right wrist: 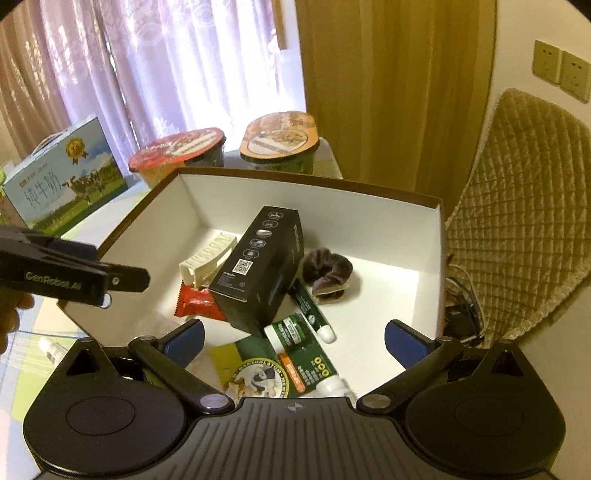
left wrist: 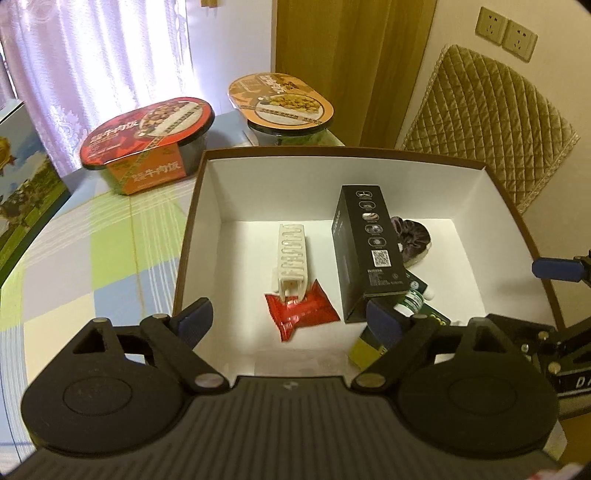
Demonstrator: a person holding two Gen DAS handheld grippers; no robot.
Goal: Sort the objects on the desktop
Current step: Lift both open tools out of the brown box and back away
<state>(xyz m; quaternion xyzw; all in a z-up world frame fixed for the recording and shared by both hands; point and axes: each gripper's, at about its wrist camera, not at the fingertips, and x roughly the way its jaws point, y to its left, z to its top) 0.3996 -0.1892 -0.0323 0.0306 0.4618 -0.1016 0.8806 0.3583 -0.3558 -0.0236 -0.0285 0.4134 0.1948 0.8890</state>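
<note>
Nearest to me, both grippers hang over the open box with nothing in them. My left gripper [left wrist: 290, 319] has its jaws spread wide and released, and my right gripper [right wrist: 295, 341] stands with its jaws fully apart, also released.

Below them sits the cardboard box [right wrist: 428, 236], white inside with a brown rim, and the sorted things lie on its floor. Closest is a green-and-yellow packet [right wrist: 258, 369] with a small green-capped bottle [right wrist: 290, 334] on it and a slim green tube [right wrist: 310, 308] just beside. A tall black carton [right wrist: 258, 266] lies tilted across the middle. Left of it a white plastic clip [left wrist: 290, 254] rests with one end on a red snack sachet [left wrist: 301, 314]. Right of the carton, near the far wall, is a dark velvet scrunchie [right wrist: 327, 273].

The box stands on a desk [left wrist: 92, 258] covered by a checked cloth in green, cream and lilac. Beyond the box two ready-meal bowls stand near each other, a red-lidded one [left wrist: 147, 129] and an orange-lidded one [left wrist: 280, 98]. A milk carton case [right wrist: 64, 177] stands at the left edge. Behind are lilac sheer curtains [right wrist: 166, 66] and a tan drape [right wrist: 388, 92]. On the right is a quilted chair back [left wrist: 491, 122], with wall sockets [left wrist: 506, 33] above.
</note>
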